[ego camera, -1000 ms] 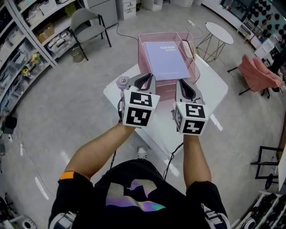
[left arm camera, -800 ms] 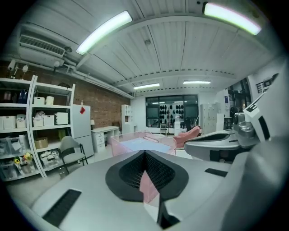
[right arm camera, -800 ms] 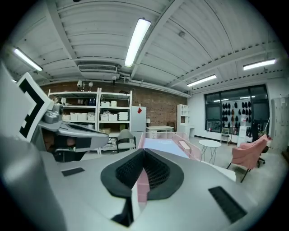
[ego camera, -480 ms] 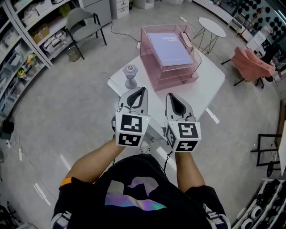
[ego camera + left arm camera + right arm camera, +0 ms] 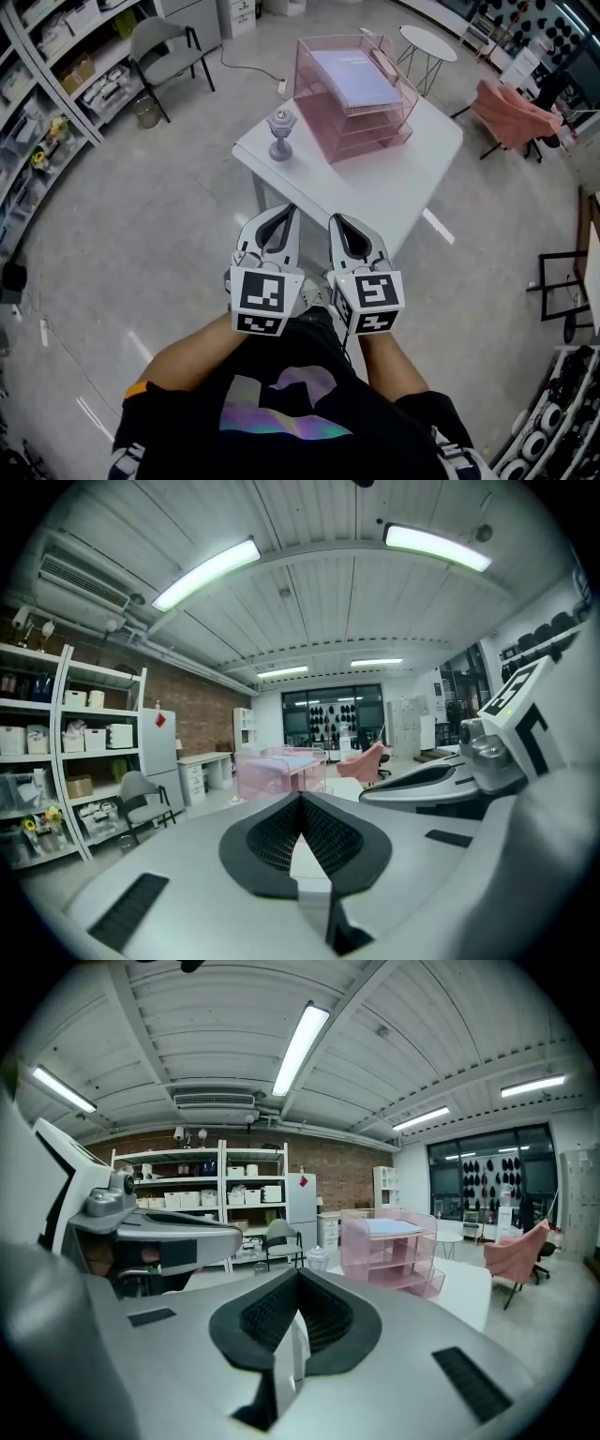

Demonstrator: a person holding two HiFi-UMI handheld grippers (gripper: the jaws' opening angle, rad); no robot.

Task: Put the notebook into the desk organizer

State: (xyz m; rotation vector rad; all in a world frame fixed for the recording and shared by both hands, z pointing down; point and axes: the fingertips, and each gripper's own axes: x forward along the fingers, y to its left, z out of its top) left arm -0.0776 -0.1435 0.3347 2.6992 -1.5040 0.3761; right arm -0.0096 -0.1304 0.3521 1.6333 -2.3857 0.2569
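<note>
A lilac spiral notebook [image 5: 355,67] lies flat in the top tray of the pink wire desk organizer [image 5: 370,117], which stands at the far end of the white table [image 5: 403,178]. My left gripper [image 5: 288,208] and right gripper [image 5: 334,220] are side by side, well short of the table's near corner and apart from the organizer. Both have their jaws shut with nothing between them. The organizer [image 5: 389,1252] with the notebook [image 5: 386,1226] shows ahead in the right gripper view, and the organizer [image 5: 277,769] appears small and distant in the left gripper view.
A small grey goblet-shaped ornament [image 5: 280,131] stands on the table's left corner. A grey chair [image 5: 169,47] and shelving [image 5: 56,84] are at the left, a round side table [image 5: 427,42] and a pink chair [image 5: 516,117] at the back right.
Both grippers have drawn back from above the table beside the organizer to well short of the table's near corner. The notebook has stayed in the top tray.
</note>
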